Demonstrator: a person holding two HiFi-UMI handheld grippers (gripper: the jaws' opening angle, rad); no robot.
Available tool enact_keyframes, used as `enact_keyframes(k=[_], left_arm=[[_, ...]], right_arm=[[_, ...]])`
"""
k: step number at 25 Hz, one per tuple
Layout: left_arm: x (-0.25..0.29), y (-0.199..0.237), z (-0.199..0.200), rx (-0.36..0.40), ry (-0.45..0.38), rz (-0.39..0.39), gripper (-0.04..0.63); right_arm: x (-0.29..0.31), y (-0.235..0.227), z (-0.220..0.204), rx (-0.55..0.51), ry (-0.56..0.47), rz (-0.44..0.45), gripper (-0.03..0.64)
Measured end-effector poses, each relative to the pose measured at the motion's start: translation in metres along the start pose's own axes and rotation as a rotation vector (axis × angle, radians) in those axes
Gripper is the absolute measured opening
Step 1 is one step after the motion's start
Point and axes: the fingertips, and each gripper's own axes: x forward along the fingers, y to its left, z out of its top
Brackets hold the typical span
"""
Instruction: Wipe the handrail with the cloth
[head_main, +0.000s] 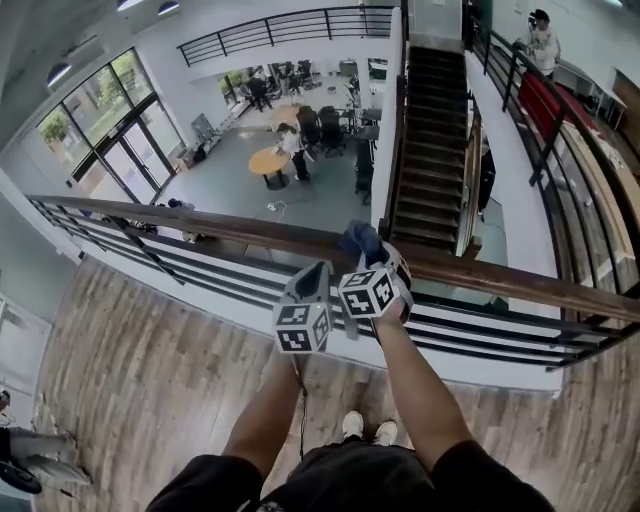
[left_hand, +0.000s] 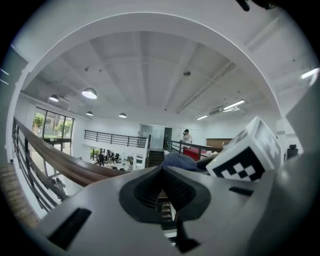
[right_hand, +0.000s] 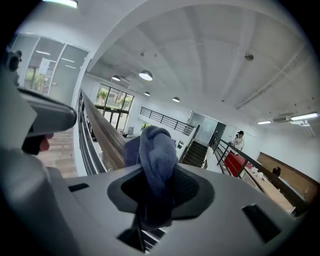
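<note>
- Forearms and the two grippers fill the lower middle of the head view. The left gripper (head_main: 321, 270) sits just left of the right gripper (head_main: 384, 255), and both point at the rail.
- Seen in its own view, the left gripper (left_hand: 163, 194) has its jaws drawn together to a thin slit, with nothing between them.
- Jaws of the right gripper (right_hand: 153, 202) are clamped on the cloth (right_hand: 158, 159). A thick fold stands up out of them and a tail hangs below.
- At the centre of the head view, the cloth (head_main: 360, 240) lies bunched on top of the handrail (head_main: 200, 224) and appears to touch it.
- Judged by its slumped folds, the cloth is light, soft and limp, so it will drag and roll under pressure. Gripping deep across the bunched middle, as it is held now, should keep it from slipping out.
- Blue-grey with a fine fleecy nap, the cloth is crumpled rather than spread flat.
- Brown and smooth-topped, the wooden handrail crosses the head view from mid left to lower right above black bars (head_main: 120, 243). It looks rigid and fixed, and should take firm rubbing.
</note>
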Motion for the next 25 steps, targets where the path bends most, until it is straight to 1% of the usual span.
enact_keyframes(k=[3, 6, 10, 15, 20, 25], left_arm=[[0.010, 0.009, 0.003, 0.010, 0.006, -0.022, 0.003], [0.020, 0.012, 0.001, 0.014, 0.012, -0.045, 0.003], [0.025, 0.013, 0.002, 0.010, 0.019, -0.074, 0.003], [0.028, 0.009, -0.001, 0.013, 0.026, -0.084, 0.003], [0.038, -0.009, -0.013, 0.019, 0.060, -0.086, 0.003], [0.048, -0.050, -0.017, 0.055, 0.074, -0.114, 0.003]], right_arm=[[0.005, 0.005, -0.005, -0.045, 0.007, -0.026, 0.109], [0.007, 0.005, -0.008, -0.042, 0.007, -0.034, 0.109], [0.009, 0.002, -0.008, -0.043, 0.042, -0.037, 0.109], [0.004, -0.011, -0.018, -0.066, 0.078, -0.059, 0.109], [-0.003, -0.037, -0.032, -0.070, 0.093, -0.102, 0.109], [-0.016, -0.074, -0.058, -0.083, 0.112, -0.136, 0.109]])
